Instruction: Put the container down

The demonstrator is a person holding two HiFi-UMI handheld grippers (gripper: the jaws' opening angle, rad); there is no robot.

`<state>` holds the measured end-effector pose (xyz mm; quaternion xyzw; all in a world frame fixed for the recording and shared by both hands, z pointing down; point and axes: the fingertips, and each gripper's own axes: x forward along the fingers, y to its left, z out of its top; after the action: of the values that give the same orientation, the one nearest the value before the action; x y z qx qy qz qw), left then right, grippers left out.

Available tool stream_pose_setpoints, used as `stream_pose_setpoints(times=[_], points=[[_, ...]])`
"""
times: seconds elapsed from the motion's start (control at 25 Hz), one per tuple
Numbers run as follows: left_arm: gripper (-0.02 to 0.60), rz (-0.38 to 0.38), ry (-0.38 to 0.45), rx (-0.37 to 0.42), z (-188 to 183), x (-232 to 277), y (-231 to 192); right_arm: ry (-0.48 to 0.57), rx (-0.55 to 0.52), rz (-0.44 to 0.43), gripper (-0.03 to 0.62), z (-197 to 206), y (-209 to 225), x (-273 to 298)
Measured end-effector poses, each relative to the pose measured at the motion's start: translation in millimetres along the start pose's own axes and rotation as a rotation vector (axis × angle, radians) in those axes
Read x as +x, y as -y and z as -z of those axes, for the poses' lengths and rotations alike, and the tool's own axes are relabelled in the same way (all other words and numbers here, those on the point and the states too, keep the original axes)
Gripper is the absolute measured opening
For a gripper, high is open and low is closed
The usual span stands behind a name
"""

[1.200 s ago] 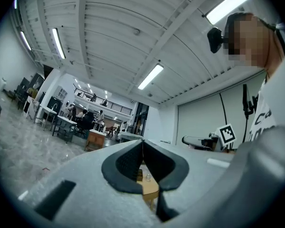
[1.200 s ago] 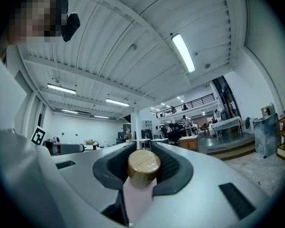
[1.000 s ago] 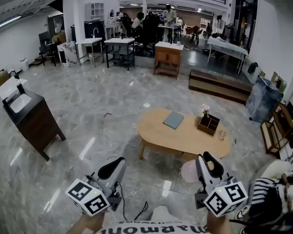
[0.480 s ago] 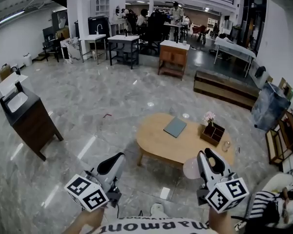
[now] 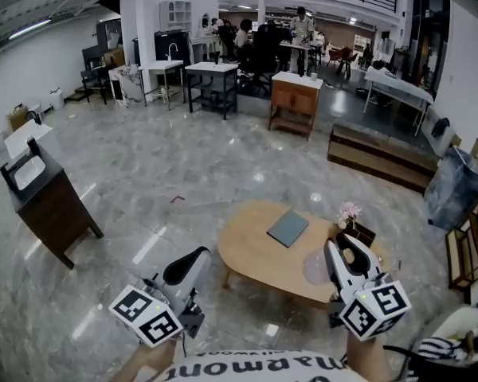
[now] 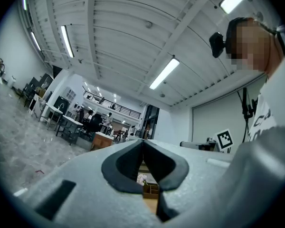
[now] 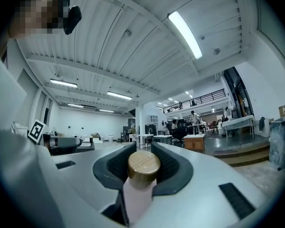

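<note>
My right gripper (image 7: pixel 143 161) is shut on a pale pink container (image 7: pixel 138 198) with a round wooden lid (image 7: pixel 143 167); the ribbed pads press on it at the lid. In the head view the right gripper (image 5: pixel 341 253) holds the container (image 5: pixel 315 267) over the near right part of an oval wooden table (image 5: pixel 251 249). My left gripper (image 5: pixel 193 263) hangs lower left, off the table and above the floor. In its own view the left gripper (image 6: pixel 142 146) has its jaws together with nothing between them.
On the table lie a grey-blue book (image 5: pixel 287 228) and a dark wooden box with pink flowers (image 5: pixel 355 227). A dark cabinet (image 5: pixel 48 201) stands at the left, and a wooden cabinet (image 5: pixel 293 102) and a low bench (image 5: pixel 378 157) stand beyond the table. Polished stone floor lies all around.
The table has drawn closer in the head view. The right gripper with the container, first short of the table's near edge, now sits over the tabletop. Both grippers keep their jaw state.
</note>
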<state>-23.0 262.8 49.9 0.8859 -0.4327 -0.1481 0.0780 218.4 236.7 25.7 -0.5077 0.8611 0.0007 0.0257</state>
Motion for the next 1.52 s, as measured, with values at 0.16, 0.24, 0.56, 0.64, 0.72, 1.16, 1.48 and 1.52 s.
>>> stream_pose_setpoints(times=[0.16, 0.24, 0.56, 0.64, 0.72, 1.16, 1.48, 1.52], points=[[0.015, -0.025, -0.009, -0.021, 20, 21, -11, -0.031, -0.002, -0.01, 0.101, 17, 24, 15], [0.015, -0.032, -0.013, -0.039, 24, 31, -19, -0.035, 0.006, -0.01, 0.101, 22, 32, 24], [0.015, -0.034, -0.047, -0.064, 33, 76, -31, -0.068, 0.028, 0.006, 0.101, 28, 63, 38], [0.015, -0.011, -0.056, -0.053, 34, 89, -31, -0.072, 0.035, 0.023, 0.101, 32, 71, 42], [0.015, 0.009, -0.067, -0.034, 34, 101, -33, -0.076, 0.045, 0.042, 0.101, 35, 80, 48], [0.015, 0.069, -0.068, -0.039, 16, 176, -107, -0.059, 0.049, 0.109, 0.101, 25, 109, 128], [0.015, 0.136, -0.089, -0.006, -17, 239, -195, -0.009, 0.058, 0.164, 0.101, 12, 119, 233], [0.015, 0.144, -0.088, 0.001, -22, 247, -208, -0.004, 0.06, 0.17, 0.101, 11, 119, 248]])
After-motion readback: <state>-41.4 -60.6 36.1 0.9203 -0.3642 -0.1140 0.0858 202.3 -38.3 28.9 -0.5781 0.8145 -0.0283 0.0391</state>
